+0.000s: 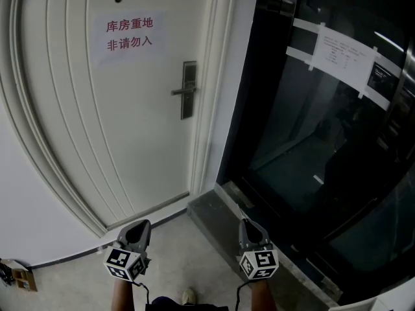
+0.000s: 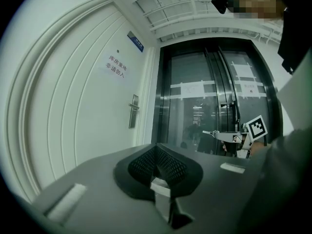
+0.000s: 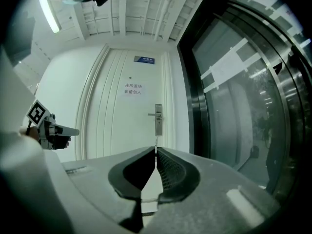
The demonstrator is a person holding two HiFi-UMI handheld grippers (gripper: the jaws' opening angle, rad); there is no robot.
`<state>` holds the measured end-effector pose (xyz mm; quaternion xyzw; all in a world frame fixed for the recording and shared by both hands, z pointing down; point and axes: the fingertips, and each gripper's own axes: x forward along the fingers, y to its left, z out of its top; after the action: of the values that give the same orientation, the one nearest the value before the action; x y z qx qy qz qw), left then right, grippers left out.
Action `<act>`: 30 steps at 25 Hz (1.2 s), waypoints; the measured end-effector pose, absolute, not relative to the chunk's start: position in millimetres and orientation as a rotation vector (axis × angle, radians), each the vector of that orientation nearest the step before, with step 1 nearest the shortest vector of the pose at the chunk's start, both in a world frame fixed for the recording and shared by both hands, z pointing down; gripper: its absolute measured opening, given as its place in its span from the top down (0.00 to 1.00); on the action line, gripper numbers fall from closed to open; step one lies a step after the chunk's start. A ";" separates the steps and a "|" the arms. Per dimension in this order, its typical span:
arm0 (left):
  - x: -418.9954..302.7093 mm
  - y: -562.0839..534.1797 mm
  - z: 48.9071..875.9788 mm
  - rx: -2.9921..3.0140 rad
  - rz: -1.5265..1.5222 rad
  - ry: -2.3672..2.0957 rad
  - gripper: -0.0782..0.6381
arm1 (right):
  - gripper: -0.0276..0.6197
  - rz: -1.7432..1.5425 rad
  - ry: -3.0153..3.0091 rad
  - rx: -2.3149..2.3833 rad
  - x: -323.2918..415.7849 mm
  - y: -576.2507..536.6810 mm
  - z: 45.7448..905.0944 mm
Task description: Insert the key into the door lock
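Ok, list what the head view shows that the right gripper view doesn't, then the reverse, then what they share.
Head view only: the floor, a shoe and a small box by the wall.
Right gripper view only: the ceiling, the blue plate above the door, and a clear look at the key pinched in the right gripper.
Both: the white door, its red-lettered notice, the lock handle, the dark glass and the left gripper.

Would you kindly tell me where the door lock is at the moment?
In the head view, the door lock sits at the right edge of the white door, below and right of the red-lettered notice.
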<state>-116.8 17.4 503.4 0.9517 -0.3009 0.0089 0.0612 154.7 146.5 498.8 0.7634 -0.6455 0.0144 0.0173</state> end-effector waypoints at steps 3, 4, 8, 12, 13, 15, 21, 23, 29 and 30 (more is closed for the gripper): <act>-107.0 9.5 505.0 2.873 0.037 -0.925 0.89 | 0.94 0.053 -2.034 2.359 162.5 133.5 501.8; -104.3 6.7 505.7 2.872 0.040 -0.929 0.89 | 0.94 0.056 -2.042 2.356 164.8 129.8 502.8; -93.0 -4.3 510.0 2.865 0.056 -0.933 0.89 | 0.94 0.076 -2.055 2.342 174.0 115.8 508.3; -80.1 -23.3 514.1 2.865 0.065 -0.933 0.89 | 0.94 0.087 -2.061 2.334 182.8 96.5 514.2; -76.1 -28.0 514.9 2.868 0.068 -0.928 0.89 | 0.94 0.087 -2.059 2.333 185.6 92.0 515.1; -68.3 -38.3 515.1 2.877 0.071 -0.916 0.89 | 0.94 0.080 -2.049 2.336 192.8 82.3 515.2; -49.7 -78.7 515.0 2.880 0.060 -0.909 0.89 | 0.94 0.060 -2.033 2.356 213.9 44.6 509.4; -39.3 -90.2 515.0 2.882 0.050 -0.909 0.89 | 0.94 0.051 -2.038 2.347 222.3 32.1 509.0; -5.4 -134.1 517.3 2.884 0.045 -0.901 0.89 | 0.94 0.039 -2.051 2.345 249.2 -12.4 507.7; 0.4 -141.1 516.3 2.883 0.044 -0.897 0.89 | 0.94 0.041 -2.053 2.342 253.3 -19.4 507.2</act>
<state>0.4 -141.1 516.3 0.9530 -0.2965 0.0147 0.0607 253.3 -19.4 507.2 0.7519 -0.6590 0.0130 0.0133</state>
